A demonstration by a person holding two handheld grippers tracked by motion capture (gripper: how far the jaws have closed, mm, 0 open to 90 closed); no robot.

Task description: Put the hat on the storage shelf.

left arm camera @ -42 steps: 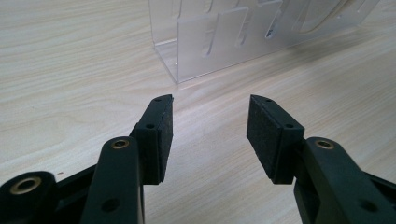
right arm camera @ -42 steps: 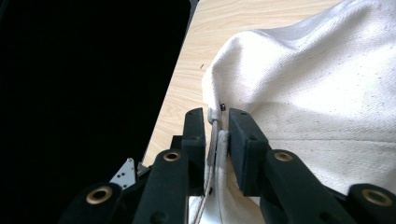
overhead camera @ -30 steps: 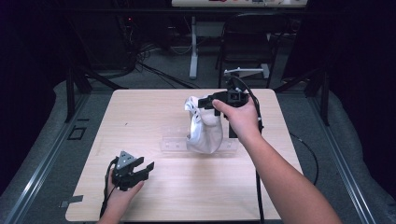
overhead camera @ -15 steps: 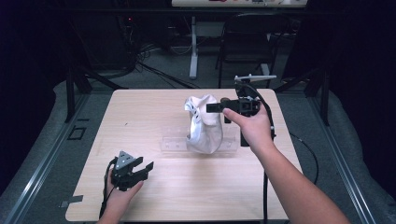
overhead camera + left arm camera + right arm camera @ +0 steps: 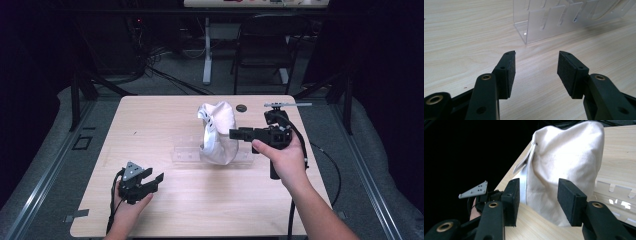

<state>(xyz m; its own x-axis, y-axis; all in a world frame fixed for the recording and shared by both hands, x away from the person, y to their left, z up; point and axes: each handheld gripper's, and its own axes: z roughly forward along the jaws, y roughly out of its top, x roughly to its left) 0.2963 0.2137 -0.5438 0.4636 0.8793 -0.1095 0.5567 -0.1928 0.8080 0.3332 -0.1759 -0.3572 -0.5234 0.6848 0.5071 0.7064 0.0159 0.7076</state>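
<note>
Change: right gripper [image 5: 235, 133] has let go of the cream cloth drawstring bag [image 5: 217, 134], jaws just opened, backed off to its right; bag stands in the clear acrylic rack [image 5: 186, 154]
Left gripper [image 5: 155, 180]: jaws apart, empty, near left
Meaning: placement looks done

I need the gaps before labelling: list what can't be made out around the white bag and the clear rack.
- White bag: contents hidden by its cloth, in high and right gripper views.
- Clear rack: its middle hidden behind the bag, high view; its top cut off by the edge, left gripper view.
- Small dark disc: too small to identify, high view.
</note>
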